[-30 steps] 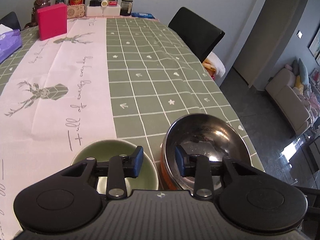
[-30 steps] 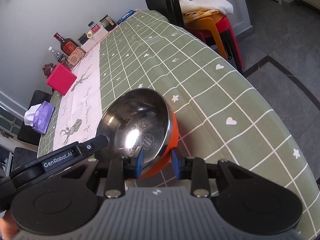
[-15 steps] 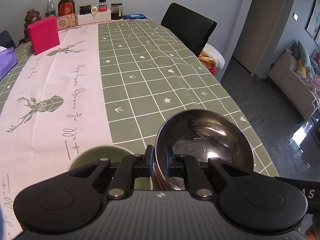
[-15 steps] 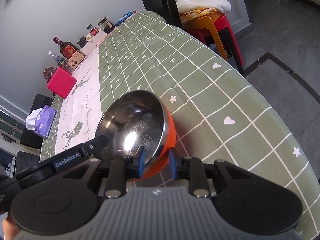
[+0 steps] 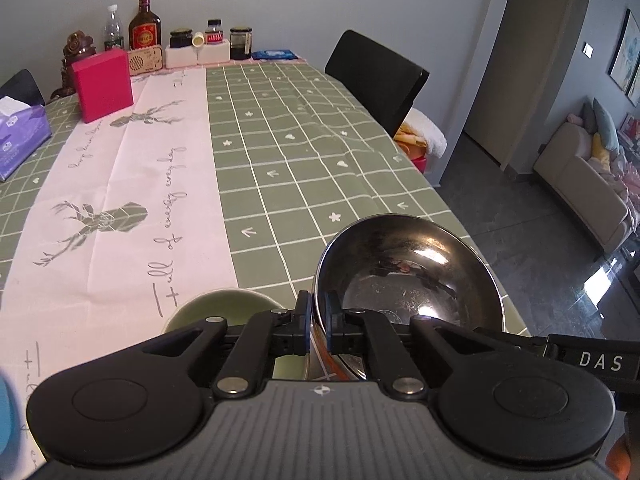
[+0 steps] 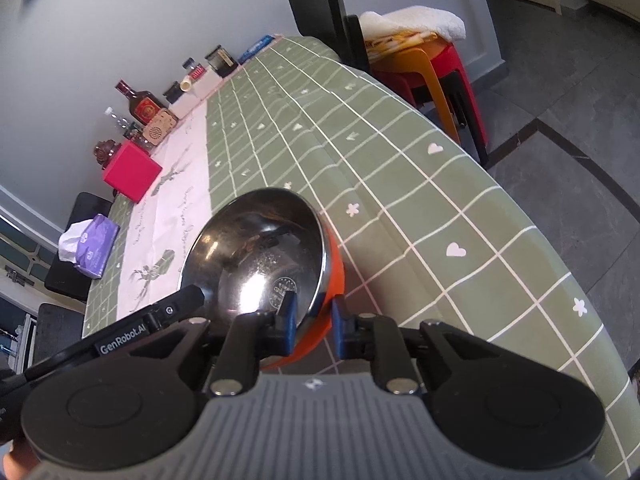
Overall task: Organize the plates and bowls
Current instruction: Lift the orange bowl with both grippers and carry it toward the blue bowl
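Note:
A steel bowl with an orange outside [image 5: 408,276] [image 6: 260,256] is near the table's right front edge, tilted. My left gripper [image 5: 317,326] is shut on its left rim. My right gripper [image 6: 313,322] is shut on its near rim, one finger inside and one on the orange wall. A green bowl [image 5: 224,310] sits on the tablecloth just left of the steel bowl, partly hidden behind my left gripper. The left gripper's body also shows in the right wrist view [image 6: 136,332].
A green checked tablecloth with a pink runner [image 5: 120,208] covers the table. A red box [image 5: 103,84], tissue pack [image 5: 20,136], bottles and jars [image 5: 146,28] stand at the far end. A black chair [image 5: 376,76] and stacked stools [image 6: 432,68] stand beside the right edge.
My left gripper moved right from over the green bowl and shut on the steel bowl's left rim. The steel bowl has risen slightly, held by both grippers.

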`<action>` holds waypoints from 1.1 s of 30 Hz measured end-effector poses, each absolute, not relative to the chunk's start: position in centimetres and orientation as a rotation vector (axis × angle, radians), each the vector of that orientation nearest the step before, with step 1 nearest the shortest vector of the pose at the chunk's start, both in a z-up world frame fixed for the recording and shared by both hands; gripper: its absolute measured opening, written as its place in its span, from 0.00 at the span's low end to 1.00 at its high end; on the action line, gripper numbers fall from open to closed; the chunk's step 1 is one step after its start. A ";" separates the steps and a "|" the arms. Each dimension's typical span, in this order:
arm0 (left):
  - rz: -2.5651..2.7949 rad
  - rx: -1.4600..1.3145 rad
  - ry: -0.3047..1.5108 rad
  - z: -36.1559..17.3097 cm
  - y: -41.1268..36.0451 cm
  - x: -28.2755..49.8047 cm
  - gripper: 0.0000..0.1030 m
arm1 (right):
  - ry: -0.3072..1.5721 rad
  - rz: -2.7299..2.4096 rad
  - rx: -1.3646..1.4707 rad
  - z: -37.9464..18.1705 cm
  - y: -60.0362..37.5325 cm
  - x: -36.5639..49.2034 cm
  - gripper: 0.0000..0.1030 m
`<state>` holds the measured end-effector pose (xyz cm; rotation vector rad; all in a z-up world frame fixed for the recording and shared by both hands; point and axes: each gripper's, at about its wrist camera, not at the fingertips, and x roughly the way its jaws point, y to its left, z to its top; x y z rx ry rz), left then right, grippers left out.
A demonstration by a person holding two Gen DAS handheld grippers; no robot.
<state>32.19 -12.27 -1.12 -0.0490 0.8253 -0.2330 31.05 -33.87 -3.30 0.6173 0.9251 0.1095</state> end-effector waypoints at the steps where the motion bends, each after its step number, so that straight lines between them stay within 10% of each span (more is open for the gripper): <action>1: -0.230 -0.050 0.817 -0.7 -12.2 31.9 0.06 | 0.916 0.115 0.614 -2.9 -33.8 30.8 0.15; 33: 0.070 -0.196 0.857 0.7 3.3 15.1 0.11 | 1.048 0.550 0.404 -0.8 -19.5 22.0 0.14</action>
